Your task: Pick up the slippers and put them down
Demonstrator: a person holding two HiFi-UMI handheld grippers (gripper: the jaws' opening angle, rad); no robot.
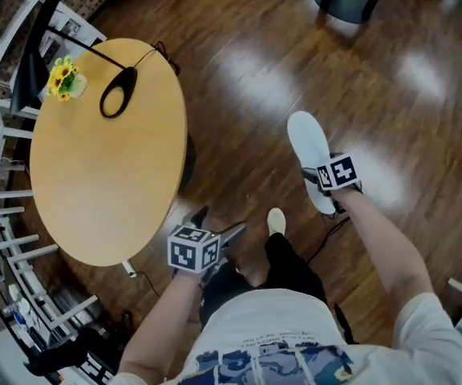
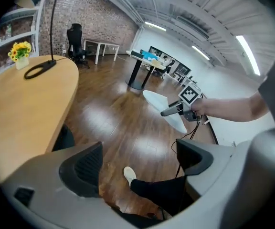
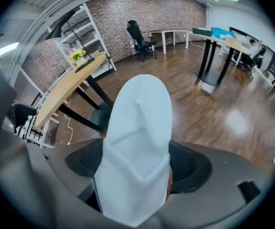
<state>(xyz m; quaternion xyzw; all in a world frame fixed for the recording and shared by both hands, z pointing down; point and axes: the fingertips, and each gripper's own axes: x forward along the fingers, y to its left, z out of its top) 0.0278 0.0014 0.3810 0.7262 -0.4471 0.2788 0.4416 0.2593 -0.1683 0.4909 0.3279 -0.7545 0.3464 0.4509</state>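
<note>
A white slipper (image 1: 307, 147) hangs above the wooden floor, held near one end by my right gripper (image 1: 321, 184). In the right gripper view the slipper (image 3: 140, 123) fills the gap, and the right gripper (image 3: 137, 165) has both pads pressed on its sides. My left gripper (image 1: 215, 224) is lower left, beside the round table, apart from the slipper. Its jaws stand open in the left gripper view, where the left gripper (image 2: 140, 161) has only floor and a leg between them. That view also shows the slipper (image 2: 159, 101) in the right gripper (image 2: 175, 109). No second slipper is visible.
A round wooden table (image 1: 111, 159) fills the left, bearing a black ring lamp (image 1: 119, 99) and yellow flowers (image 1: 64, 79). White shelves (image 1: 2, 215) line the far left. A black table base (image 1: 347, 2) stands at the top. The person's white shoe (image 1: 276, 221) is on the floor.
</note>
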